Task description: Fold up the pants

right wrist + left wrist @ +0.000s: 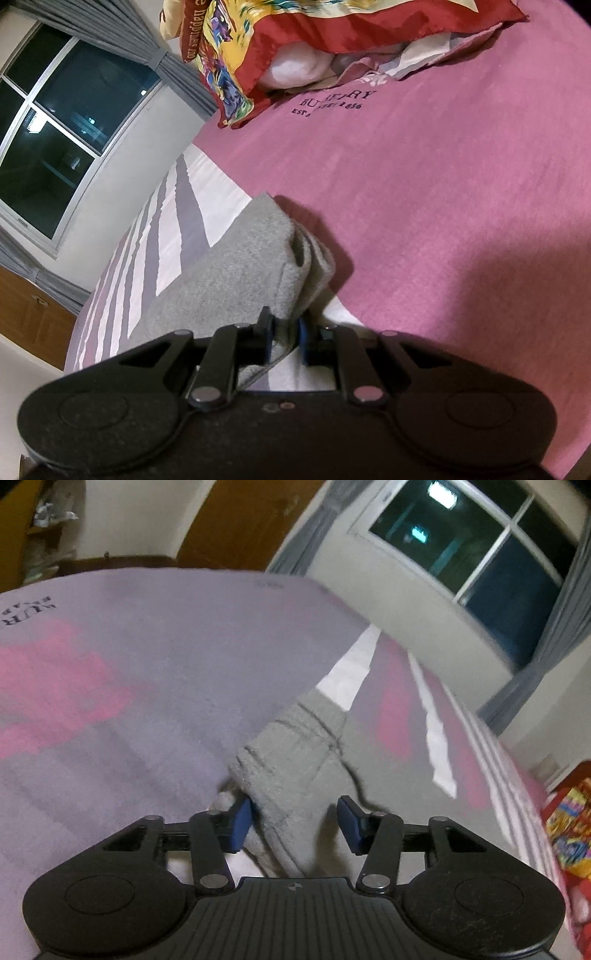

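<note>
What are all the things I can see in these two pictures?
pants: one pair, grey, lying on the bed, reaching into both grippers
bed cover: one, pink with white and grey stripes near the edge, dark lettering, under the pants
pillow: one, red and yellow print, at the far end of the bed
window: one, white frame, dark outside, on the wall beside the bed
curtains: grey, at both sides of the window
door: one, brown wood, beyond the bed
left gripper: black with blue pads, jaws apart around the pants
right gripper: black with blue pads, jaws closed on a pants edge
</note>
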`<state>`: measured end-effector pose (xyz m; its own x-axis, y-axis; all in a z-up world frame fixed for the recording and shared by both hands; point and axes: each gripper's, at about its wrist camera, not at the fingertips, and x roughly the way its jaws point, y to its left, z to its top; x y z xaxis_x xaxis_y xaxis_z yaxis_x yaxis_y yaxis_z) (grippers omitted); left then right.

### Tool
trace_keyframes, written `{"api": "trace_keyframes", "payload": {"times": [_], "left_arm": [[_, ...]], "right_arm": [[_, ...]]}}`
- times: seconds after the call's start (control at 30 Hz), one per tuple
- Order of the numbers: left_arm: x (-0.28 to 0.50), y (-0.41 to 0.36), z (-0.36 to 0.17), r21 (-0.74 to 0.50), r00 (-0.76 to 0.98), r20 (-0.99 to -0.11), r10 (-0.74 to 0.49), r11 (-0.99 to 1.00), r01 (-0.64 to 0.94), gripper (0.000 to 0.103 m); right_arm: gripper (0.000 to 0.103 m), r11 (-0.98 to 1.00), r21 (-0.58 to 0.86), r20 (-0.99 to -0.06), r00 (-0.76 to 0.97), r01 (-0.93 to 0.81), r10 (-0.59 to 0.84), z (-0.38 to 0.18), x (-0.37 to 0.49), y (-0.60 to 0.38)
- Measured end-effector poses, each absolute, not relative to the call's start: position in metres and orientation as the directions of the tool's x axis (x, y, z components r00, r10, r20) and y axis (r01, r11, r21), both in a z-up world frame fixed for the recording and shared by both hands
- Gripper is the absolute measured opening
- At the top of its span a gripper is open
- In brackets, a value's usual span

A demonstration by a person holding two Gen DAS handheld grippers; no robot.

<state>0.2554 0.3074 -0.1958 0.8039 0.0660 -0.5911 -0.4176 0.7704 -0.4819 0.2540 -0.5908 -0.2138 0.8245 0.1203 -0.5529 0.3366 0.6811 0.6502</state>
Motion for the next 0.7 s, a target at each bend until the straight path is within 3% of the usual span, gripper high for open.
{"api": "trace_keyframes", "payload": {"times": [0.07, 0.17, 0.23, 0.33, 0.4, 0.47, 0.5, 0.6, 0.7], "left_arm": [[0.264, 0.307, -0.192, -0.414, 0.770, -0.632, 0.091, 0.800, -0.435, 0.027], [0.256, 0.307, -0.181, -0.404, 0.802, -0.582, 0.134, 0.808, -0.428, 0.026], [0.264, 0.299, -0.193, -0.307, 0.745, -0.648, 0.156, 0.842, -0.443, 0.026], [0.263, 0.295, -0.193, -0.295, 0.740, -0.650, 0.174, 0.839, -0.457, 0.028], [0.258, 0.284, -0.182, -0.269, 0.747, -0.633, 0.200, 0.849, -0.455, 0.040], [0.249, 0.267, -0.172, -0.202, 0.759, -0.601, 0.249, 0.872, -0.446, 0.085], [0.244, 0.260, -0.168, -0.176, 0.766, -0.585, 0.268, 0.880, -0.442, 0.091], [0.245, 0.252, -0.167, -0.125, 0.753, -0.600, 0.270, 0.898, -0.422, 0.093], [0.262, 0.258, -0.186, -0.075, 0.656, -0.710, 0.255, 0.899, -0.432, 0.093]], "right_arm": [[0.011, 0.680, 0.653, -0.550, 0.826, 0.334, 0.121, -0.214, 0.254, -0.591], [0.011, 0.681, 0.652, -0.549, 0.827, 0.333, 0.122, -0.215, 0.253, -0.591], [0.011, 0.683, 0.651, -0.549, 0.827, 0.330, 0.124, -0.215, 0.253, -0.591], [0.011, 0.680, 0.657, -0.545, 0.828, 0.326, 0.130, -0.215, 0.253, -0.592], [0.011, 0.679, 0.659, -0.544, 0.829, 0.324, 0.132, -0.215, 0.252, -0.593], [0.011, 0.676, 0.664, -0.540, 0.830, 0.319, 0.138, -0.216, 0.251, -0.594], [0.011, 0.675, 0.667, -0.537, 0.832, 0.317, 0.141, -0.216, 0.251, -0.594], [0.011, 0.673, 0.670, -0.532, 0.835, 0.313, 0.142, -0.217, 0.250, -0.595], [0.011, 0.673, 0.670, -0.533, 0.834, 0.312, 0.144, -0.217, 0.250, -0.595]]}}
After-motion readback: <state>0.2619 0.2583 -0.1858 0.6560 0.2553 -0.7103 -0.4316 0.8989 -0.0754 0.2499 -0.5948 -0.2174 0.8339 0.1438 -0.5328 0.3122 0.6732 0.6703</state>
